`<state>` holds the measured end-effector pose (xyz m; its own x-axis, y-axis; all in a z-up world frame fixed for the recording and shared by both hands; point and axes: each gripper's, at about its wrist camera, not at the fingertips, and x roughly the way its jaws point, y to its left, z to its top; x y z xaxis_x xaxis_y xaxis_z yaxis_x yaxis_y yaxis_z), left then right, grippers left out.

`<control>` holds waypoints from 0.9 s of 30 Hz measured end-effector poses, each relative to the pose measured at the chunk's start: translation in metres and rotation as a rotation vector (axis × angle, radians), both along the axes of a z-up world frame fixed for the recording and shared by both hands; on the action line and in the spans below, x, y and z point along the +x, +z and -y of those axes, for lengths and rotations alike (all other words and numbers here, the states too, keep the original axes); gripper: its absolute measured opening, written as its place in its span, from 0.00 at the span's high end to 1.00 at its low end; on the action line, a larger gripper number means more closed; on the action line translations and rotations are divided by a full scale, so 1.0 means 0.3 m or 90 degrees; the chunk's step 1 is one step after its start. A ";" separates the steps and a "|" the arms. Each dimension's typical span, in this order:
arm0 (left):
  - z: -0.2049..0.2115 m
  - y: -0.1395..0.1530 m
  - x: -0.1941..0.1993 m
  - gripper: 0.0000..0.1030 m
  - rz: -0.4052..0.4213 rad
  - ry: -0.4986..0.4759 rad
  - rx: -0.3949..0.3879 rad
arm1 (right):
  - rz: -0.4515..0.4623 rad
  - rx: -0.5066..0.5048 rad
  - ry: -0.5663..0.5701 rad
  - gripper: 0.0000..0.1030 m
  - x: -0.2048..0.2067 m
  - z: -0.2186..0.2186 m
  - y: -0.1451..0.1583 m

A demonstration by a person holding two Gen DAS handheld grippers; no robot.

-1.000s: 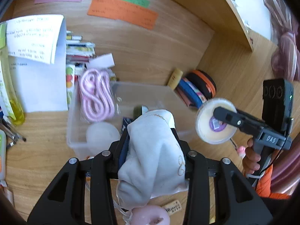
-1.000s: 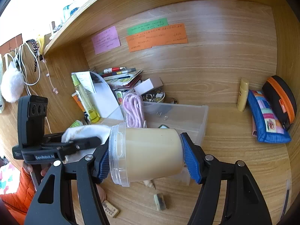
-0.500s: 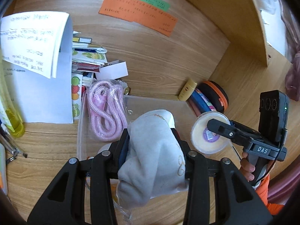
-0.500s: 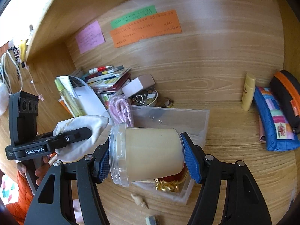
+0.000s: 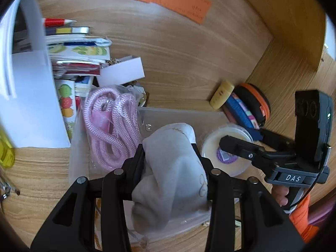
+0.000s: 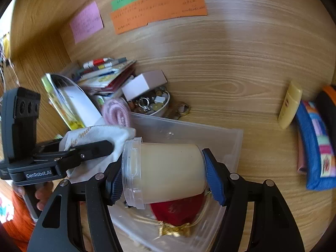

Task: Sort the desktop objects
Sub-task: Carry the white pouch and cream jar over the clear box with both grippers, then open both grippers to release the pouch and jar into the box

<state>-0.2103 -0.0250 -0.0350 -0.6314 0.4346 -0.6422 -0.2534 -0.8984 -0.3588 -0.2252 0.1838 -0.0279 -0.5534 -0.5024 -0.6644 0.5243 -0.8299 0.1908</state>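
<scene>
With left gripper [image 5: 171, 168] pinching the white pouch [image 5: 172, 163] and right gripper [image 6: 163, 174] clamping the cream jar [image 6: 168, 170] above the clear bin [image 6: 210, 134], I'd lower both before letting go, jar clear of the red pouch [image 6: 178, 210].

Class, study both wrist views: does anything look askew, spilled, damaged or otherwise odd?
Nothing is spilled or visibly damaged. The one odd pose: the cream-filled jar lies on its side between the right gripper pads, its lid still on, above the clear bin. The book stack behind looks untidy.
</scene>
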 end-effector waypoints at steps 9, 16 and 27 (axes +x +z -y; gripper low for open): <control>-0.029 -0.032 -0.054 0.60 0.004 0.000 -0.033 | -0.007 0.060 0.009 0.39 -0.038 0.039 -0.020; -0.021 -0.028 -0.056 0.58 0.000 0.005 -0.031 | 0.003 0.092 0.002 0.39 -0.061 0.065 -0.039; -0.006 -0.020 -0.037 0.39 -0.014 -0.003 -0.020 | -0.069 0.108 -0.015 0.31 0.013 0.077 -0.005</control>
